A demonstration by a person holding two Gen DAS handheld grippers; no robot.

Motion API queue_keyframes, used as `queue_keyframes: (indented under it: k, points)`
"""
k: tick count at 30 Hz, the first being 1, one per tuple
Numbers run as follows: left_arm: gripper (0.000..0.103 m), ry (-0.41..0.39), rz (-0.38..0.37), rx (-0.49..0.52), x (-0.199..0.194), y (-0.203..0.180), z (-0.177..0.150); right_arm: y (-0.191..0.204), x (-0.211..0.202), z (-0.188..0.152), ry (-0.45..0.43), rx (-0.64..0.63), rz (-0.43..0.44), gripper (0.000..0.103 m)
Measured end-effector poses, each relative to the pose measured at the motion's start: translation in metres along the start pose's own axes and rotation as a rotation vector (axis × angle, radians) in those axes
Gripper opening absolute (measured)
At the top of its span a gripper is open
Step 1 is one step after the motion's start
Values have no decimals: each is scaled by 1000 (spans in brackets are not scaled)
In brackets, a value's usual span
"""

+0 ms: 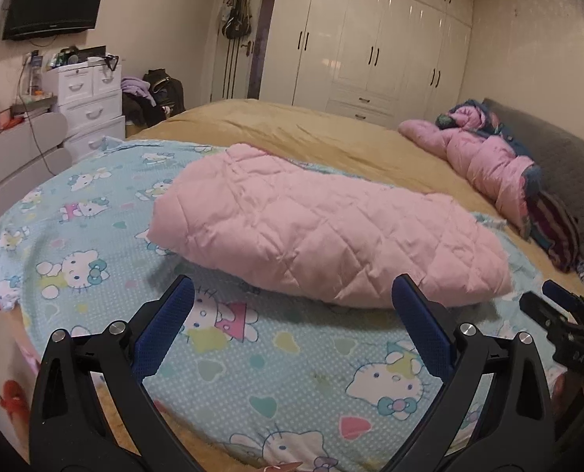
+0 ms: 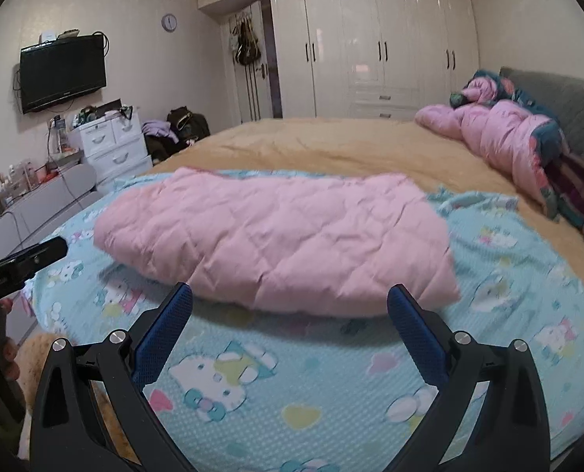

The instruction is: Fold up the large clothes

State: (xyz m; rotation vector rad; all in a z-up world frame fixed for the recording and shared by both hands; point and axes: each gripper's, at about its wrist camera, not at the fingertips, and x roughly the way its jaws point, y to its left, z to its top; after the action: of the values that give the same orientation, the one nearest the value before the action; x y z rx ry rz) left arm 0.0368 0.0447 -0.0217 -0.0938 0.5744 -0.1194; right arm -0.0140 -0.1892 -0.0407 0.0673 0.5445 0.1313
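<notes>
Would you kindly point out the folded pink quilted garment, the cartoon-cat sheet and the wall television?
Folded pink quilted garment (image 1: 323,228), left wrist view, middle of its top face.
Cartoon-cat sheet (image 2: 331,385), right wrist view, bare patch between the fingers.
Wall television (image 2: 62,72), right wrist view, screen centre.

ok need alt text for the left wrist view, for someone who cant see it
A folded pink quilted garment lies on a light blue cartoon-cat sheet spread over a bed, just beyond the open left gripper, which holds nothing. The right gripper shows at the right edge; a second pink padded jacket lies near the grey headboard.
</notes>
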Motion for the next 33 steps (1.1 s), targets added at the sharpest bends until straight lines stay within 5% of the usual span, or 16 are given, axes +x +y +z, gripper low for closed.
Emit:
queue_keyframes:
  k: [33]
  points:
    - [94,30,66,0,0,-1,-4,4,11,-8,35,28,41,99]
